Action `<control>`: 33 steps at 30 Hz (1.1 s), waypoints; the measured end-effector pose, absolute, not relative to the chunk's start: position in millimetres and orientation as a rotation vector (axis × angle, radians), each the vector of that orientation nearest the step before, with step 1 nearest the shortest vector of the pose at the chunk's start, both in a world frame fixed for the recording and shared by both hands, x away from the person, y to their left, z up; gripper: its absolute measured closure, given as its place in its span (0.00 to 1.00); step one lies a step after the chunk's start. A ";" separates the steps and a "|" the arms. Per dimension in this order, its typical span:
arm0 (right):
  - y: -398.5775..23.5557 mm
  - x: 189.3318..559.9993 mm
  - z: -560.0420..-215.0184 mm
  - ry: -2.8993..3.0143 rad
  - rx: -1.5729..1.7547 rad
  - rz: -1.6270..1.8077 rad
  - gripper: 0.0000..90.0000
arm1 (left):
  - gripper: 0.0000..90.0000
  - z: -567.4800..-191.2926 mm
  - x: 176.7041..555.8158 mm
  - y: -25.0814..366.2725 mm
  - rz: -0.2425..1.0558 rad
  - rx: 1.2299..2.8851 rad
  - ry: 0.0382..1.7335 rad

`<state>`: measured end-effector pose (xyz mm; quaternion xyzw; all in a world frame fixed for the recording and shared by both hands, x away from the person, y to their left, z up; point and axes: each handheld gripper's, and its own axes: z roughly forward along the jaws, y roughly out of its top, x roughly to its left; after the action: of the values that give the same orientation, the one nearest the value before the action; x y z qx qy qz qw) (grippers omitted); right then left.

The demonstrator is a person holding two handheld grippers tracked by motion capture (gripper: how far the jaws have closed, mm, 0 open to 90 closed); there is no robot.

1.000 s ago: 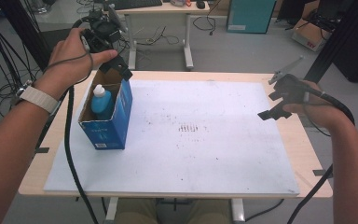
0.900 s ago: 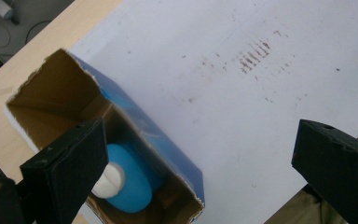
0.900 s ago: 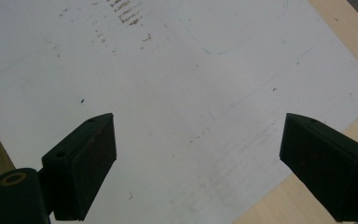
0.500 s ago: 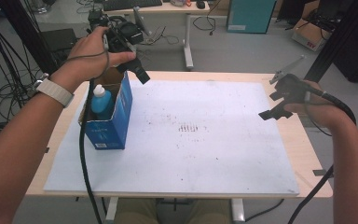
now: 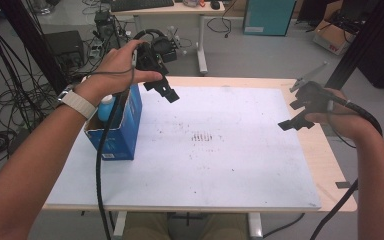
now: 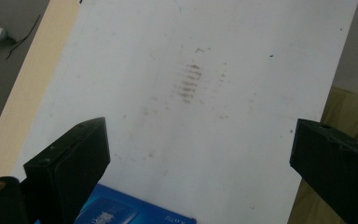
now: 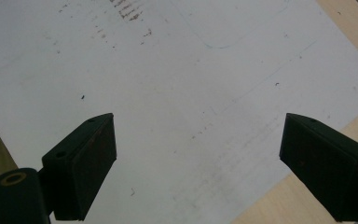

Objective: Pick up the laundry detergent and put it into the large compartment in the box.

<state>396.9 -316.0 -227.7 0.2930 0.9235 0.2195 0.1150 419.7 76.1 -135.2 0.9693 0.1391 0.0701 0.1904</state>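
The bottle (image 5: pixel 107 103) stands inside the blue box (image 5: pixel 122 131) at the left of my white mat (image 5: pixel 230 165), so placing looks done. My left gripper (image 5: pixel 164 89) hovers just above, jaws spread and empty; my right gripper (image 5: pixel 300 114), far right, also spread, idle

Honestly can't read a thing here. The blue box (image 5: pixel 121 127) by my left hand has a white label low on its side and white print on its top (image 6: pixel 103 216), but it's all too small and blurry.
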 end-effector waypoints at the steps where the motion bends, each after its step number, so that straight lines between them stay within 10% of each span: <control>1: -316.1 396.7 -228.5 2.708 0.856 0.639 0.12 | 0.06 -136.5 419.6 74.6 0.187 2.721 0.377; 33: -320.8 396.6 -232.2 2.709 0.863 0.649 0.12 | 0.07 -181.7 416.0 39.1 0.180 2.867 0.169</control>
<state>396.6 -320.8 -232.2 0.2940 0.9230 0.2210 0.1126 416.0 39.1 -181.7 0.9877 0.0581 0.0622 0.1314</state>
